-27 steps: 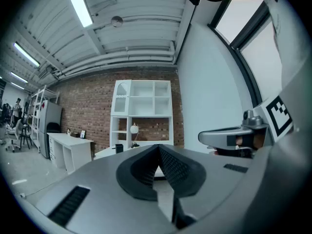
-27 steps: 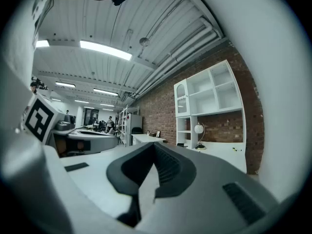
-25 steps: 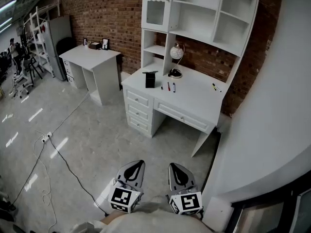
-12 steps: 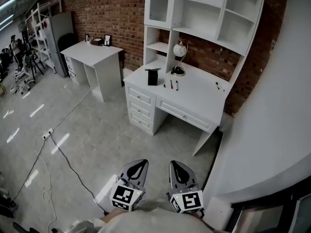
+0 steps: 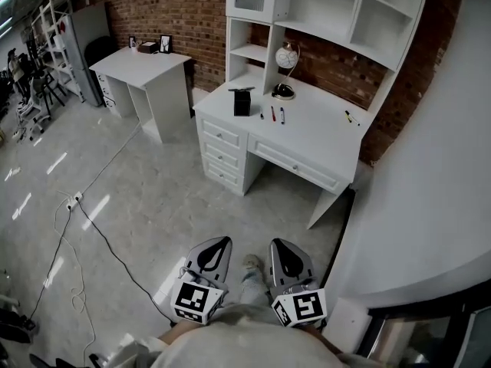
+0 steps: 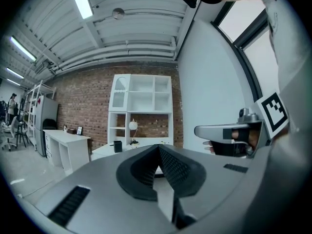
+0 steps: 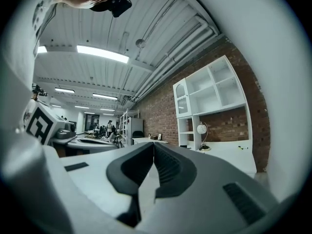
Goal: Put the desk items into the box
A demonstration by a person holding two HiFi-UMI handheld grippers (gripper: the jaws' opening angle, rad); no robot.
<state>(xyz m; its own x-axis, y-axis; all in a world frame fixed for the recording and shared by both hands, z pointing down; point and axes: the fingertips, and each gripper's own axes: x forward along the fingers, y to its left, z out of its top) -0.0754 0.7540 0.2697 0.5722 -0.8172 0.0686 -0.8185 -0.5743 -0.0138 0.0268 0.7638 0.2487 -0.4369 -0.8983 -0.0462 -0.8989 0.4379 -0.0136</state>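
Small table (image 5: 144, 58): white, stood upper left.
Cable (image 5: 107, 253): black, lay on floor, lower left.
Brick wall (image 5: 178, 8): ran along top.

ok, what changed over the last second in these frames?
The person has stepped toward the white drawer desk: it sits higher in the head view, and a pale shoe now shows between the left gripper and right gripper. Nothing taken or released. Both stay shut and empty; the small black box and pens on the desk lie unmoved.

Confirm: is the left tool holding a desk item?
No, the left tool has its jaws together with nothing between them, and the pens lie on the white desk.
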